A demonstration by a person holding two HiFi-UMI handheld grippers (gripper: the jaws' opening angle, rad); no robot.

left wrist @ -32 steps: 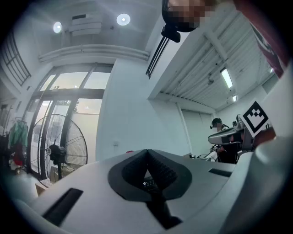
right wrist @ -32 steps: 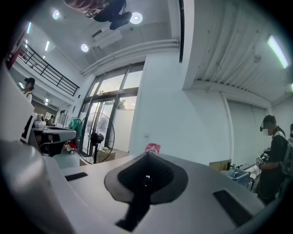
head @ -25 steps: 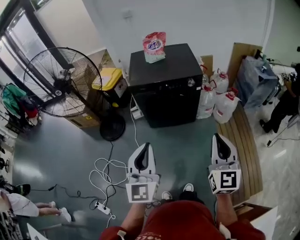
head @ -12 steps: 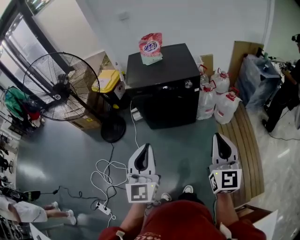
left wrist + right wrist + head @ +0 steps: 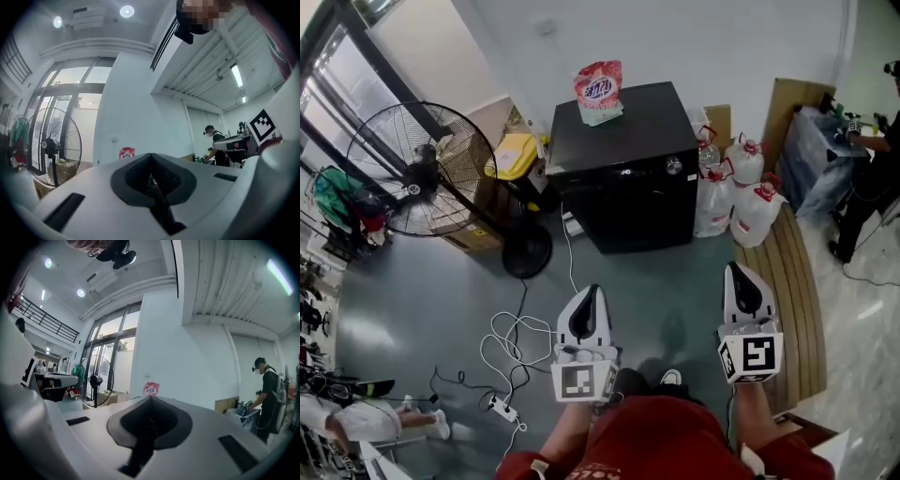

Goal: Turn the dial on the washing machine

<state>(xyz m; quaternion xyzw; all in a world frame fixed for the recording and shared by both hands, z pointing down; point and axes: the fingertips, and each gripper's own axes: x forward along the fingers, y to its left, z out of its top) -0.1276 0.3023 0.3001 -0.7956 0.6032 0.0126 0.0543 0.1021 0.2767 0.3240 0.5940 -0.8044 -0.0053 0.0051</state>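
A black washing machine (image 5: 628,169) stands against the white wall, well ahead of me. Its small silver dial (image 5: 674,166) sits at the upper right of its front. A pink detergent bag (image 5: 598,93) stands on its top; the same pink bag (image 5: 126,153) shows small in the left gripper view and again (image 5: 150,389) in the right gripper view. My left gripper (image 5: 587,302) and right gripper (image 5: 741,281) hang side by side over the grey floor, far short of the machine. Both are shut with nothing between the jaws.
A large standing fan (image 5: 417,173) is at the left, with a yellow-lidded bin (image 5: 517,157) beside the machine. Several white jugs (image 5: 736,192) stand right of it. White cables and a power strip (image 5: 502,408) lie on the floor by my feet. A person (image 5: 874,159) stands at the far right.
The view has shifted slightly, so the washing machine sits a little more to the left and higher. Both grippers hold their places. The person at the right has moved.
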